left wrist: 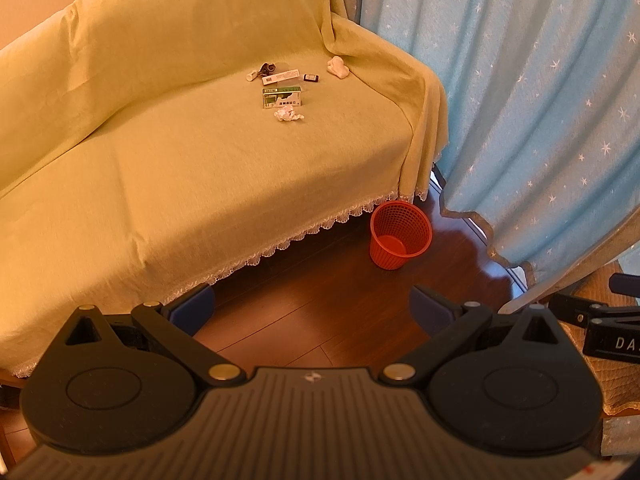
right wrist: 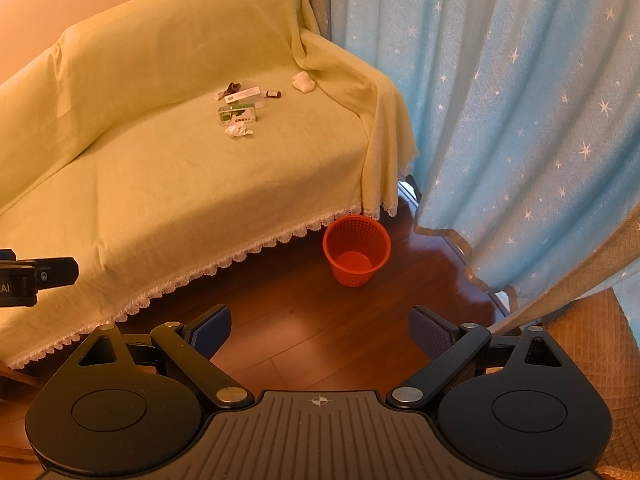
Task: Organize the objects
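Observation:
Small items lie on the yellow-covered sofa (left wrist: 200,152) toward its right end: a green and white box (left wrist: 281,97), a crumpled white paper (left wrist: 288,113), a long white box (left wrist: 281,76), a small dark bottle (left wrist: 311,77) and a white wad (left wrist: 338,66) by the armrest. The right wrist view shows the same green box (right wrist: 237,114), crumpled paper (right wrist: 238,130) and white wad (right wrist: 303,81). A red mesh bin (left wrist: 400,234) (right wrist: 356,250) stands on the floor at the sofa's corner. My left gripper (left wrist: 312,312) and right gripper (right wrist: 319,330) hang open over the floor, far from everything.
A blue star-patterned curtain (left wrist: 540,100) hangs on the right and reaches the wooden floor (left wrist: 320,300). A quilted tan surface (right wrist: 592,340) sits at the right edge. The other gripper's black body shows at the frame edges.

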Action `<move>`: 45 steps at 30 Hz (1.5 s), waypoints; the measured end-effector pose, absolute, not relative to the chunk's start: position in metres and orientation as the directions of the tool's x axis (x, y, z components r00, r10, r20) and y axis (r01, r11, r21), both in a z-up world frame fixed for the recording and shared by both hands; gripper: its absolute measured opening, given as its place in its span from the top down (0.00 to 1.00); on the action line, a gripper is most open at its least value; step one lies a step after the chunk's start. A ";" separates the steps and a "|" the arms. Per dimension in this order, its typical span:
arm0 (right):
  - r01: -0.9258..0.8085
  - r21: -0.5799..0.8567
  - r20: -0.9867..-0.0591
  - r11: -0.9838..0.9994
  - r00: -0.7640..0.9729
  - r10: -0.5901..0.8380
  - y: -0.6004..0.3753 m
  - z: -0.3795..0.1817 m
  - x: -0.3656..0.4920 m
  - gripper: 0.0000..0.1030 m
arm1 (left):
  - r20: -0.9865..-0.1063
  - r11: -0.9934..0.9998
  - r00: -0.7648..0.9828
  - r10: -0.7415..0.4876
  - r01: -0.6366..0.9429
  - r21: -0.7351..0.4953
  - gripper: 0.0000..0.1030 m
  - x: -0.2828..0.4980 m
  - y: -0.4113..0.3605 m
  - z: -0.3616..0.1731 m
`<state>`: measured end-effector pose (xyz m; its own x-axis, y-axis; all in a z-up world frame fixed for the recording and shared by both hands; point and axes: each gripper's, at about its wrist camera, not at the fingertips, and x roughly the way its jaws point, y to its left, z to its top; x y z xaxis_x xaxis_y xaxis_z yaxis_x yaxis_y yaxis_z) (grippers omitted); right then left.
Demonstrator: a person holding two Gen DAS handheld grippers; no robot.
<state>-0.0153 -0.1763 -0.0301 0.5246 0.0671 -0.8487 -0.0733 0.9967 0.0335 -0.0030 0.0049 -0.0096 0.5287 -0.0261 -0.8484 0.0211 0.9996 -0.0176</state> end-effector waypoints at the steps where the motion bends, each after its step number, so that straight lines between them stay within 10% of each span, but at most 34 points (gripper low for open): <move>1: -0.074 0.034 -0.848 0.997 0.525 0.068 -0.177 -0.030 -0.015 0.09 | -0.849 1.000 0.528 -0.026 0.024 -0.016 0.01 -0.003 0.004 -0.010; 45: -0.029 0.042 -0.857 0.999 0.513 0.051 -0.129 -0.049 0.014 0.09 | -0.884 0.991 0.455 -0.110 0.113 -0.066 0.01 0.044 0.030 -0.047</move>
